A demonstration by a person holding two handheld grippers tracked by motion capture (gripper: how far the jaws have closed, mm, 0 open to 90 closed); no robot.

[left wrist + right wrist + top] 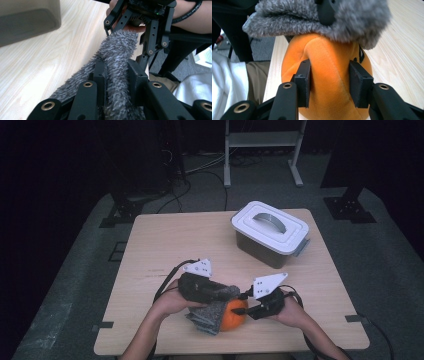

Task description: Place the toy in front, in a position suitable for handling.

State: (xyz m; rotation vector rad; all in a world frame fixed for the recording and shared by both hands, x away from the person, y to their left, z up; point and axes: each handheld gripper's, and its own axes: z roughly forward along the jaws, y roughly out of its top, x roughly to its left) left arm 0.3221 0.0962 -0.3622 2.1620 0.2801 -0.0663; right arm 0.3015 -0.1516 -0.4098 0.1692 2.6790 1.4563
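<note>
Left gripper [112, 75] was clamped on the grey fuzzy cloth [117, 50], right gripper [329, 82] squeezing the orange plush [329, 75] — cloth half-draped, bin [270, 232] lidded, so early days.

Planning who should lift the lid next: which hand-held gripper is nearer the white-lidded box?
Right. The right hand-held gripper, clamped on the orange plush, sits below the box; the left hand-held gripper, gripping grey fur, lies farther left.

Dim, dark-edged high view; both gripper views bright, blurred close up.
</note>
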